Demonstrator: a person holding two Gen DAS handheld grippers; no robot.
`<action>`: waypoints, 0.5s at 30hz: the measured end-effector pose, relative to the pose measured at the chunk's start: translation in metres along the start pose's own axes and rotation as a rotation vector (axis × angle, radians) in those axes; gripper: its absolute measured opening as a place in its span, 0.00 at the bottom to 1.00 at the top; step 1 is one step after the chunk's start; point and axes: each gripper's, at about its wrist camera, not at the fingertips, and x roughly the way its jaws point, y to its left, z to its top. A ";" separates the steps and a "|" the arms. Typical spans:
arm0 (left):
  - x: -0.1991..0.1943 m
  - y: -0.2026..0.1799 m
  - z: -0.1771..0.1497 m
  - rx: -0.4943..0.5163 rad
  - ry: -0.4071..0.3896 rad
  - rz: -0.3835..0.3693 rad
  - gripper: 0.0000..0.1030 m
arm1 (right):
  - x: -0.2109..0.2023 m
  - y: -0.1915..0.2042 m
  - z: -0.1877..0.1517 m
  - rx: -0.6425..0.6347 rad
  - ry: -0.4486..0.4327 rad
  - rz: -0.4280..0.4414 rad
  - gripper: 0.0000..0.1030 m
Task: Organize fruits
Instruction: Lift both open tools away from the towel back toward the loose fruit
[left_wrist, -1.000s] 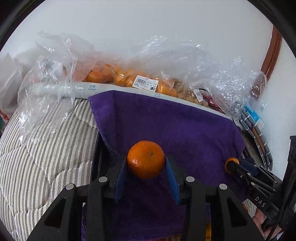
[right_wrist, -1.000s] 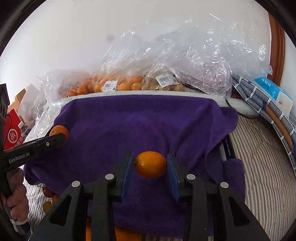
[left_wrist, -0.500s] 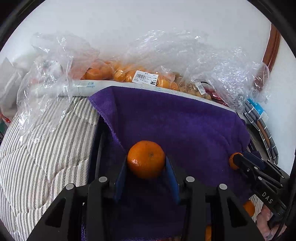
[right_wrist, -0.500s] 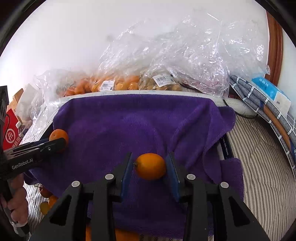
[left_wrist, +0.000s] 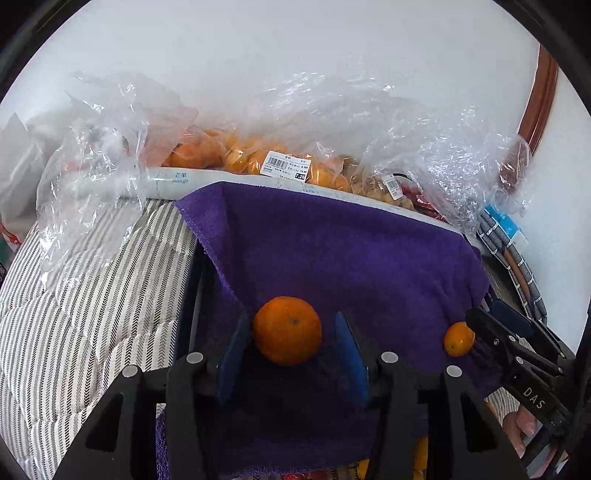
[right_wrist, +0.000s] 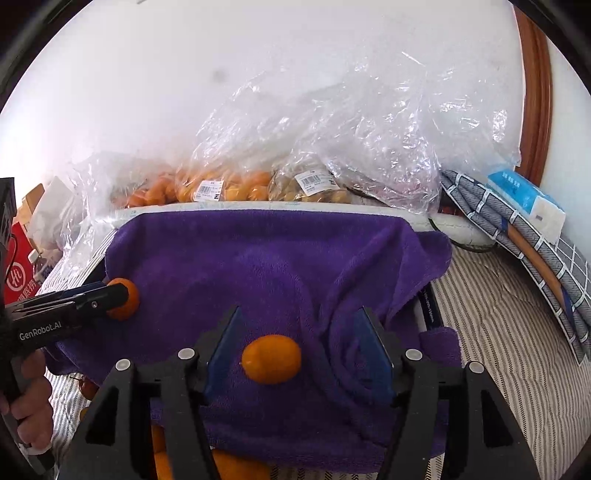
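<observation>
Both grippers spread: left gripper (left_wrist: 288, 350) around a round dimpled orange mandarin (left_wrist: 287, 330), right gripper (right_wrist: 297, 354) around a smooth oval kumquat (right_wrist: 271, 359), both on the purple towel (left_wrist: 332, 251).

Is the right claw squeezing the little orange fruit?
No, the right claw is open: the small orange fruit lies on the purple towel with a clear gap to the right blue pad.
</observation>
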 end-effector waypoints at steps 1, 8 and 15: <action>-0.002 0.000 0.001 -0.006 -0.006 0.005 0.46 | -0.001 -0.001 0.000 0.003 0.001 -0.003 0.61; -0.023 0.000 0.004 -0.029 -0.081 0.031 0.46 | -0.008 -0.008 0.004 0.003 -0.006 -0.032 0.61; -0.046 -0.006 0.006 -0.019 -0.119 0.053 0.46 | -0.036 -0.018 0.000 0.065 0.002 -0.076 0.61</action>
